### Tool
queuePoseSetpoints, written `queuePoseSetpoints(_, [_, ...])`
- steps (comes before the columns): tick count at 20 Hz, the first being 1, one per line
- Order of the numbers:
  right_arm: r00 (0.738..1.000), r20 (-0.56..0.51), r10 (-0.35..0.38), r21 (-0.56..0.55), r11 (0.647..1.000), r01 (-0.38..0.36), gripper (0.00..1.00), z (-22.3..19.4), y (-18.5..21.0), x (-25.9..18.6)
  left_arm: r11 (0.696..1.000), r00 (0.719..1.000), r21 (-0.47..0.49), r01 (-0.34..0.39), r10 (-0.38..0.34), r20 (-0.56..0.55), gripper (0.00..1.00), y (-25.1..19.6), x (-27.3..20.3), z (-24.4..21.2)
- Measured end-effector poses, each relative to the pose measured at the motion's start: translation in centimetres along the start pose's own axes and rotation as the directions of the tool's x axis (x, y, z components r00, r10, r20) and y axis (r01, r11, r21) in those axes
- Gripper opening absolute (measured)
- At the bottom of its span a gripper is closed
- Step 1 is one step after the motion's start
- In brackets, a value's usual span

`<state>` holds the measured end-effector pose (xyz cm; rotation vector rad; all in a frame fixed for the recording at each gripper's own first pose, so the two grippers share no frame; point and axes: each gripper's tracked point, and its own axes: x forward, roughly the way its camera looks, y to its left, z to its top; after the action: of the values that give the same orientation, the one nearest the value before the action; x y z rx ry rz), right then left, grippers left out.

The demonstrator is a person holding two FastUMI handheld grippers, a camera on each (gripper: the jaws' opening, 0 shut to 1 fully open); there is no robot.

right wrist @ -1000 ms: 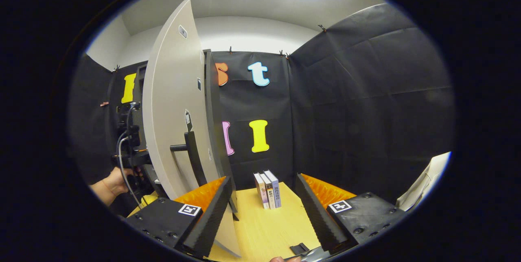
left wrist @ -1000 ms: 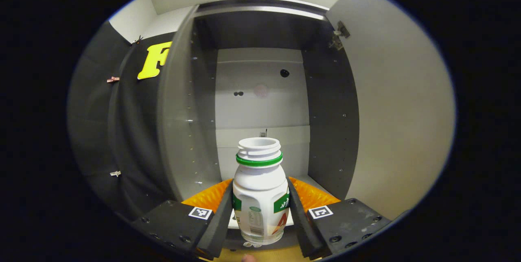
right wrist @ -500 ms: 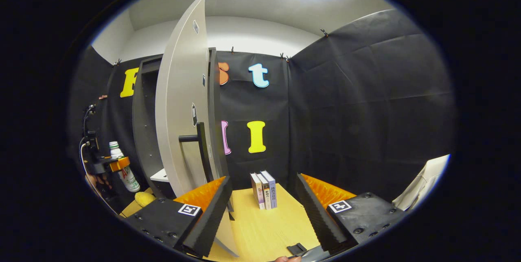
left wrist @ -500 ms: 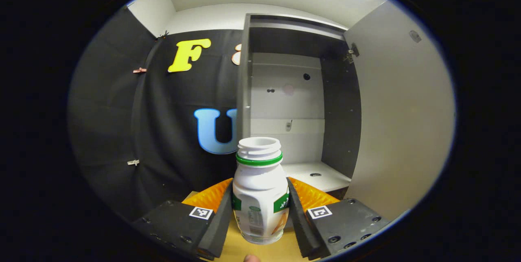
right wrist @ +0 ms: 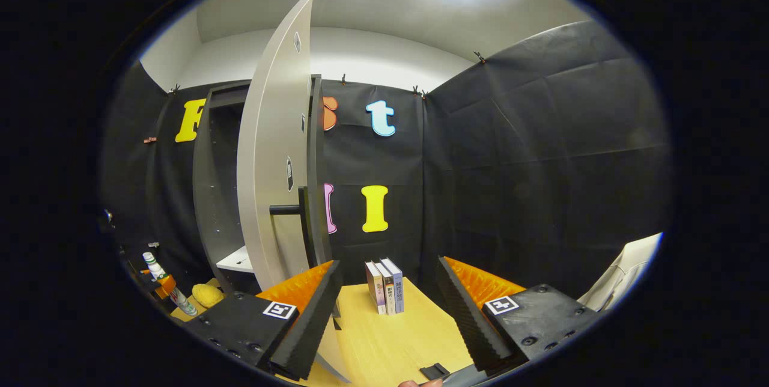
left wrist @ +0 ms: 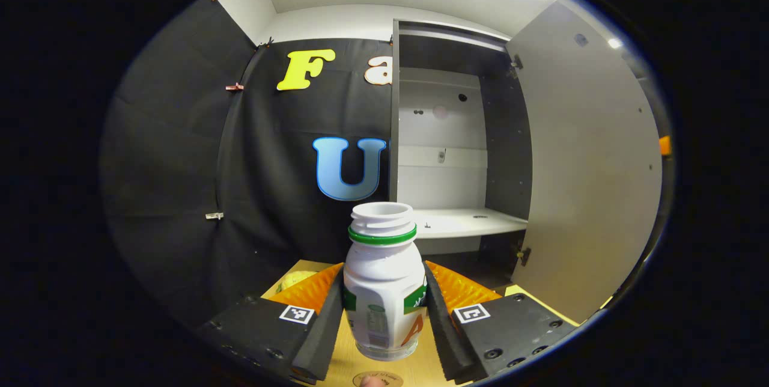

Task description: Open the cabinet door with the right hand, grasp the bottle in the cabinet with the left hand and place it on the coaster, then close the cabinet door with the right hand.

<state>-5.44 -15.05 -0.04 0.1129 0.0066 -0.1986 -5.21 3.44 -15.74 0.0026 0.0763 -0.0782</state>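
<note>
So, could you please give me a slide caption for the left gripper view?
Left gripper shut on the bottle, held upright outside the open cabinet.

left hand-held gripper point(left wrist: 384, 321): showing black blocks with screws and square black-and-white markers
right hand-held gripper point(right wrist: 387, 321): showing ridged fingers, the same markers and screws

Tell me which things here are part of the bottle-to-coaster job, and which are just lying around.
Part of the job:
- white plastic bottle with green ring, held in the left gripper
- grey cabinet and its open door
- round coaster, at the view's bottom edge
- right gripper, open

Lying about:
- upright books
- yellow lumpy object
- wooden table
</note>
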Motion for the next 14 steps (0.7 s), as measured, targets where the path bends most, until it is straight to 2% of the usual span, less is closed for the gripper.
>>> queuePoseSetpoints(4, [1.0, -0.004, -0.004, 0.005, 1.0, 0.004, 1.0, -0.2, 0.1, 0.2, 1.0, 1.0, 0.02, 0.015, -0.015, 0.026, 0.7, 0.0, -1.4, -4.2])
queuePoseSetpoints(9, [1.0, -0.012, -0.015, 0.008, 1.0, 0.015, 0.98, -0.1, -0.2, 0.4, 0.998, 0.998, 0.026, 0.053, -0.052, -0.038, 0.7, -0.6, -1.8, -11.2])
queuePoseSetpoints(14, [0.999, -0.041, -0.013, 0.019, 1.0, 0.014, 0.98, -0.4, -0.3, 0.3, 0.998, 0.997, 0.025, 0.054, -0.052, -0.065, 0.7, -0.5, -1.1, -15.6])
